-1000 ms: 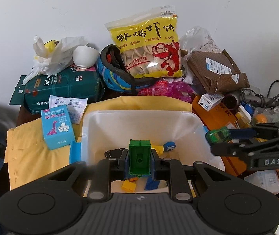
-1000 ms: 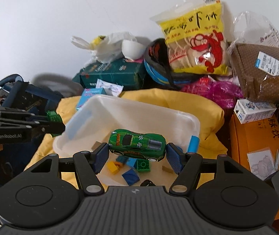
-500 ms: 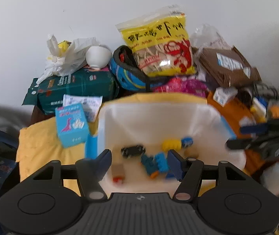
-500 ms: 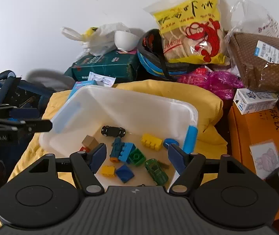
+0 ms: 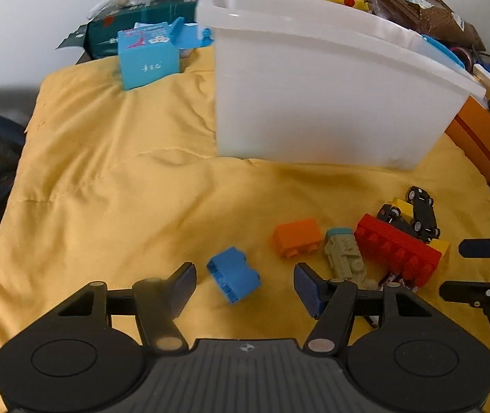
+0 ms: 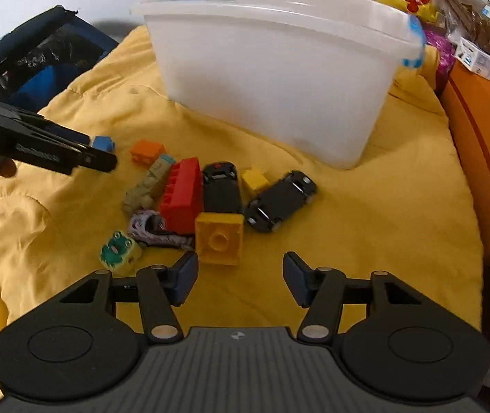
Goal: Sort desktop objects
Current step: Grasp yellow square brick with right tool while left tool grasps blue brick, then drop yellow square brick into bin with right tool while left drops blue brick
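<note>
Yellow cloth [image 5: 114,186] covers the tabletop; white plastic bin [image 5: 317,103] stands on it, clutter behind it against a white wall. We use the bin as landmark.

Loose toys lie on the cloth in front of the bin: blue brick [image 5: 233,273], orange brick [image 5: 296,237], long red brick [image 6: 181,199], yellow square brick [image 6: 219,238], small yellow brick [image 6: 254,179], two black toy cars [image 6: 281,200], a beige toy vehicle [image 6: 146,186].

Left gripper [image 5: 245,284]: jaws apart, nothing held, blue brick lying tilted between them, apart from both pads. Right gripper [image 6: 240,279]: jaws apart, empty, yellow square brick just ahead of the left pad.

Handling, our read:
- Bricks: hard plastic, light, stiff, not fragile. Smooth sides, so a bit slippery. Clamp across two flat parallel walls, not on studs or corners.
- Blue brick sits skewed to the jaws; we'd square up first or it'll twist out.
- Soft cloth underneath: brick may tip or sink when pressed.
- Cars: roll on wheels, curved roofs. Take them across the body sides, mid-length.
- Red brick: long; grip at the middle across the narrow width.
</note>
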